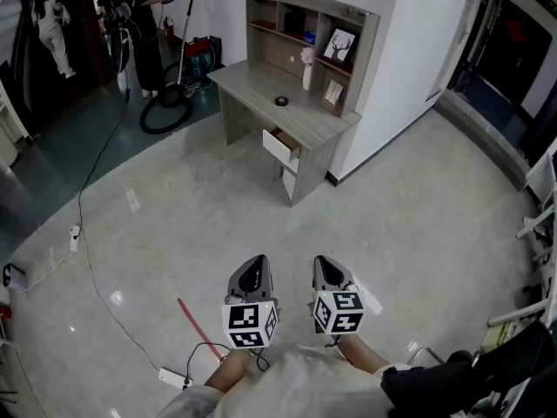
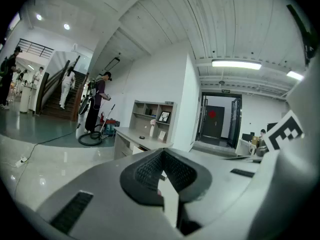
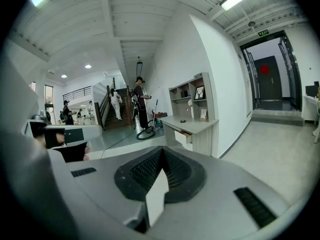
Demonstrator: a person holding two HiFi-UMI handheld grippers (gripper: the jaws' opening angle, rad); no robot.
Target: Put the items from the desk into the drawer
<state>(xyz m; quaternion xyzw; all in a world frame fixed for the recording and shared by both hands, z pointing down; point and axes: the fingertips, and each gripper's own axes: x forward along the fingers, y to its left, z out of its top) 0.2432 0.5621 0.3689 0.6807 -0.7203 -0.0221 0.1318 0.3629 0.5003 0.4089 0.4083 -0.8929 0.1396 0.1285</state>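
Observation:
A grey wooden desk (image 1: pixel 261 94) with a shelf hutch stands against the white wall, far ahead of me. Its drawer (image 1: pixel 280 144) is pulled partly open. On the desktop lie a small dark round item (image 1: pixel 281 101), a white bottle-like item (image 1: pixel 307 70) and a card (image 1: pixel 333 92). A framed picture (image 1: pixel 339 46) stands in the hutch. My left gripper (image 1: pixel 253 266) and right gripper (image 1: pixel 328 265) hang side by side low over the floor, both shut and empty. The desk (image 2: pixel 135 136) shows small beyond the left gripper (image 2: pixel 162 155), and the desk (image 3: pixel 192 126) beyond the right gripper (image 3: pixel 162 153).
A person (image 1: pixel 139 11) stands at the back left beside a vacuum hose (image 1: pixel 165 111). A cable (image 1: pixel 91 181) runs across the floor to a power strip (image 1: pixel 174 377). A red stick (image 1: pixel 196 325) lies near my feet. Glass doors (image 1: pixel 505 50) line the right side.

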